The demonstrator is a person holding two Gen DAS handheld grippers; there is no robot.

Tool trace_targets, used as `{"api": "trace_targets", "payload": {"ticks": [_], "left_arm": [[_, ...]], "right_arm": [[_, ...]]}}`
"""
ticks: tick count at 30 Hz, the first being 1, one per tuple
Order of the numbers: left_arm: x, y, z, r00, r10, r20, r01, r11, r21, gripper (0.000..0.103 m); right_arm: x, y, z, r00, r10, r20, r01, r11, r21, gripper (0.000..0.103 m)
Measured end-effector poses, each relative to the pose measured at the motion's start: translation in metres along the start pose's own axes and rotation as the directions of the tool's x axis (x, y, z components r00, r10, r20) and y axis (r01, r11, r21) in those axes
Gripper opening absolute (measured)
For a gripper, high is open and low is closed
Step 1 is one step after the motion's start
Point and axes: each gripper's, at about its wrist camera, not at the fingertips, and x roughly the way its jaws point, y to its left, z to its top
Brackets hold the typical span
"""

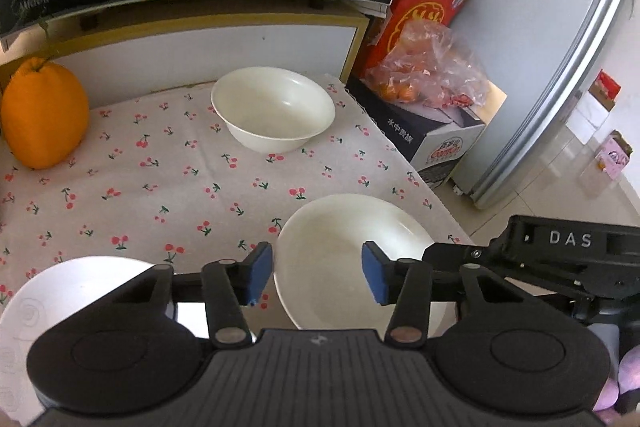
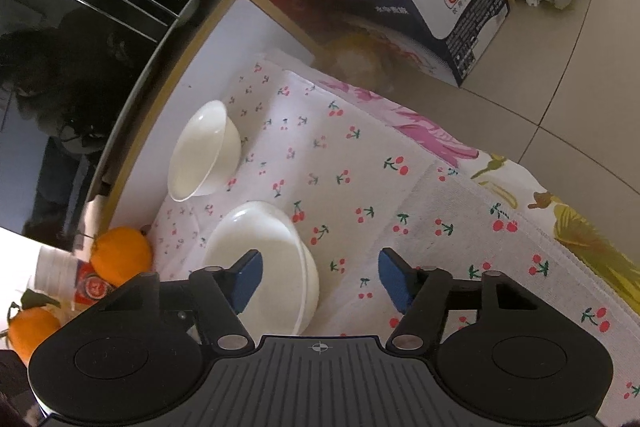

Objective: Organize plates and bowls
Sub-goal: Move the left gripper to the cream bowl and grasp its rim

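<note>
Both hand-held grippers — left (image 1: pixel 318 277), right (image 2: pixel 320 279) — gape, holding nothing. We judge nothing stacked: far bowl (image 1: pixel 273 108), near bowl (image 1: pixel 356 259), plate (image 1: pixel 60 291) lie apart on counter (image 1: pixel 160 187).

Your left gripper (image 1: pixel 318 275) sits at the bottom centre of its frame, fingers (image 1: pixel 258 273) spread wide with nothing between the blue pads. Your right gripper (image 2: pixel 320 277) is likewise at the bottom centre of its frame, fingers (image 2: pixel 394 279) parted and empty. In the left view, its black body reaches in from the lower right.
</note>
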Motion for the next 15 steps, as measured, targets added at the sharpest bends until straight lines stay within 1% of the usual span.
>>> {"api": "trace_targets", "payload": {"ticks": [2,6,11,15], "left_arm": [[0.0024,-0.0008,-0.0004,1.000,0.000,-0.008,0.000,1.000,0.003,0.042],[0.0060,-0.0035,0.0001,1.000,0.017,-0.024,-0.017,1.000,0.023,0.037],[0.0093,0.0002,-0.0009,0.998,0.032,-0.045,-0.032,0.999,0.004,0.027],[0.0098,0.0015,-0.0020,0.998,0.043,-0.049,-0.043,0.999,-0.003,0.020]], "right_arm": [[0.0006,0.0003,-0.0006,1.000,-0.007,0.002,0.007,1.000,-0.007,0.057],[0.0026,0.0021,-0.0019,1.000,-0.010,-0.003,0.010,1.000,-0.019,0.045],[0.0075,0.0035,-0.0055,0.999,-0.015,-0.028,0.014,0.999,-0.030,0.031],[0.0082,0.0044,-0.0067,0.999,-0.001,-0.037,0.000,0.999,-0.036,0.022]]}}
